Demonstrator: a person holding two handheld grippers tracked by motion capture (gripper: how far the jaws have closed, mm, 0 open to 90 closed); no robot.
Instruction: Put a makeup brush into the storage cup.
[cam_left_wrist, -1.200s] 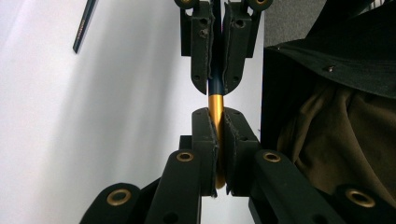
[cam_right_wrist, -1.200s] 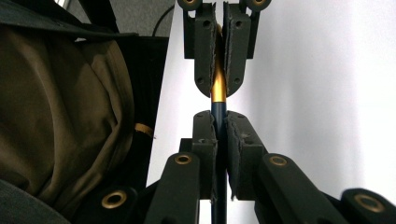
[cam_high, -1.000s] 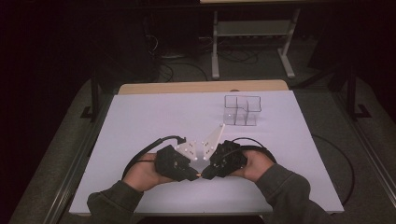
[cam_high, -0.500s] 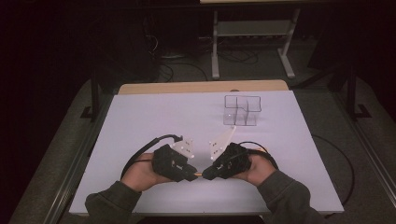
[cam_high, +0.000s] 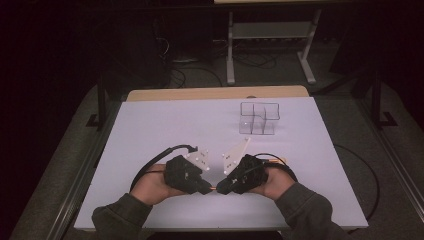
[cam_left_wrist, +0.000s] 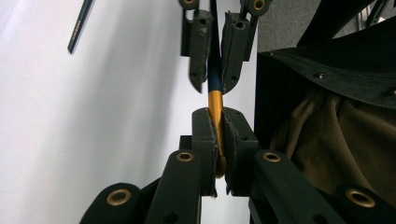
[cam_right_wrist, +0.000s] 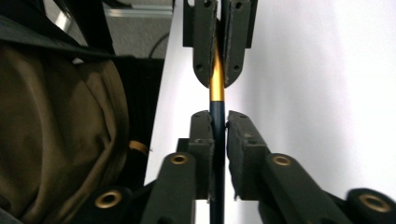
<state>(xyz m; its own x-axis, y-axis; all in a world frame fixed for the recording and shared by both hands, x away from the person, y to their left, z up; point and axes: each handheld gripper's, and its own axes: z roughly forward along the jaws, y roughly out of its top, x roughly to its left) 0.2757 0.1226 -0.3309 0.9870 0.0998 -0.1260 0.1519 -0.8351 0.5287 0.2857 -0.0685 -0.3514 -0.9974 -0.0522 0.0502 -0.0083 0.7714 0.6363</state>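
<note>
the pen (cam_left_wrist: 215, 95) is held level just above the white table top (cam_high: 165, 125), near the front edge, between the two grippers, which face each other tip to tip. it has two sections: a gold section and a dark blue section, meeting in the short gap between the two sets of jaws. in the left gripper view the gold section lies between the near jaws and the dark blue section runs into the far jaws; in the right gripper view the order is reversed, with the dark blue section (cam_right_wrist: 217, 119) near and the gold section far. the left gripper (cam_left_wrist: 217, 119) is clamped tight on the gold section, both pads pressing on it after a slight closing movement. the right gripper (cam_right_wrist: 218, 122) has just been easing its jaws apart; the dark blue section is between them, lying against one pad with a narrow gap visible at the other. in the high view the left gripper (cam_high: 186, 174) and the right gripper (cam_high: 243, 174) sit close together, each in a hand, with olive sleeves entering from the bottom. a clear compartment box (cam_high: 258, 118) stands well apart, farther back on the table. a dark slim stick (cam_left_wrist: 80, 25) lies on the table, apart from the pen.
</note>
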